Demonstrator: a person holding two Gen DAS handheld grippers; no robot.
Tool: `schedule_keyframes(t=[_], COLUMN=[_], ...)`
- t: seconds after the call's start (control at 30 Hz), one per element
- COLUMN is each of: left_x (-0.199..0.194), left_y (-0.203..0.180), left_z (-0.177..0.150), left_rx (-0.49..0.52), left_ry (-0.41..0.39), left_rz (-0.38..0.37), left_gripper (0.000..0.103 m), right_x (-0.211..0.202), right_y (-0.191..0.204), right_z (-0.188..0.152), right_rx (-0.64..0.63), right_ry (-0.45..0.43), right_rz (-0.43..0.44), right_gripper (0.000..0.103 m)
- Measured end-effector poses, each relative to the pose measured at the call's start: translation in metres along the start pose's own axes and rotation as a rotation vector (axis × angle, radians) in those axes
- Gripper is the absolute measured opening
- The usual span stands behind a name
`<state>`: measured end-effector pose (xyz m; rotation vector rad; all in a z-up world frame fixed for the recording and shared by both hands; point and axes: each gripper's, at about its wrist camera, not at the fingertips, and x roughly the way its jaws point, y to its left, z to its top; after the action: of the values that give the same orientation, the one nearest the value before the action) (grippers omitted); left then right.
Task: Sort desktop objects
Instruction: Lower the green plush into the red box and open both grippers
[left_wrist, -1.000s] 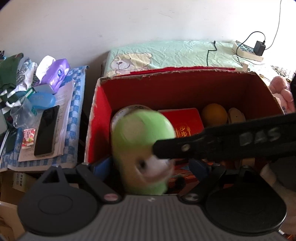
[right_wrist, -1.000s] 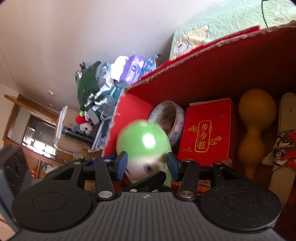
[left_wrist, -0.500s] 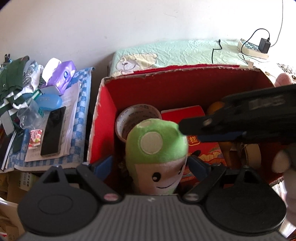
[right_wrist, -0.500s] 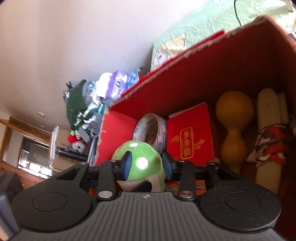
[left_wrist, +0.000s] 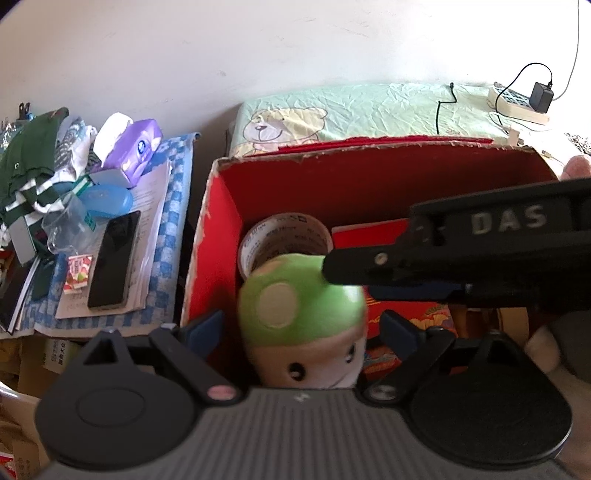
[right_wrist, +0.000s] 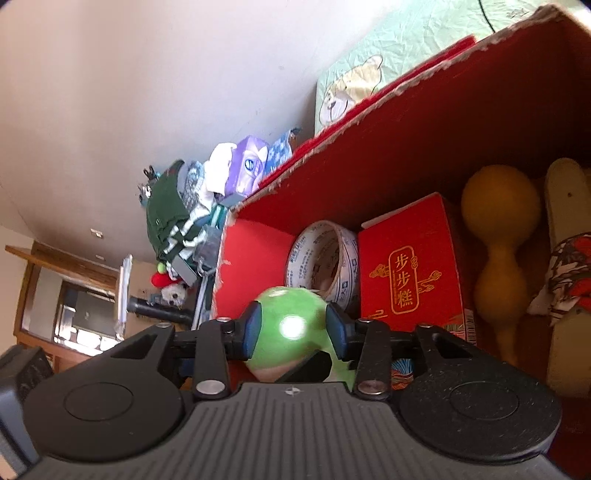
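Observation:
A green mushroom plush (left_wrist: 303, 302) with a white face sits at the near left of the red cardboard box (left_wrist: 212, 236). My left gripper (left_wrist: 303, 326) is open, its blue-tipped fingers on either side of the plush with a gap on each side. My right gripper (right_wrist: 294, 328) is shut on the plush's green cap (right_wrist: 288, 317), its pads pressing both sides. In the left wrist view the right gripper's black frame (left_wrist: 480, 251) reaches in from the right over the box and hides part of what lies in it.
The box also holds a tape roll (right_wrist: 321, 254), a red carton (right_wrist: 406, 273), a yellow gourd (right_wrist: 495, 229) and a pale board (right_wrist: 565, 258). Left of the box lie a phone (left_wrist: 114, 258), papers, a purple tissue pack (left_wrist: 136, 151) and clothes. A power strip (left_wrist: 517, 103) lies behind.
The right gripper's fingers have closed onto the plush's cap, and the plush has tipped and sits a little lower. The left gripper has stayed open around it.

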<state>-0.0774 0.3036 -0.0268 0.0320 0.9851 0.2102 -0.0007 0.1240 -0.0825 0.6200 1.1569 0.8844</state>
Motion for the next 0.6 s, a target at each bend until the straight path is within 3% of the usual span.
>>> schedule_keyframes(t=[0.27,0.6], left_x=[-0.006,-0.023], left_y=[-0.004,-0.018], left_z=[0.000,-0.005], left_rx=[-0.004,0.011], left_ry=[-0.010,-0.035], left_rz=[0.018,0.045], left_gripper=[0.093,0.096], right_x=[-0.020,-0.046], right_y=[-0.002,0.006], right_z=[-0.005,-0.023], right_rx=[0.012,-0.073], right_ry=[-0.061,-0.134], right_rz=[-0.006,-0.085], right_gripper=[0.046,0.046])
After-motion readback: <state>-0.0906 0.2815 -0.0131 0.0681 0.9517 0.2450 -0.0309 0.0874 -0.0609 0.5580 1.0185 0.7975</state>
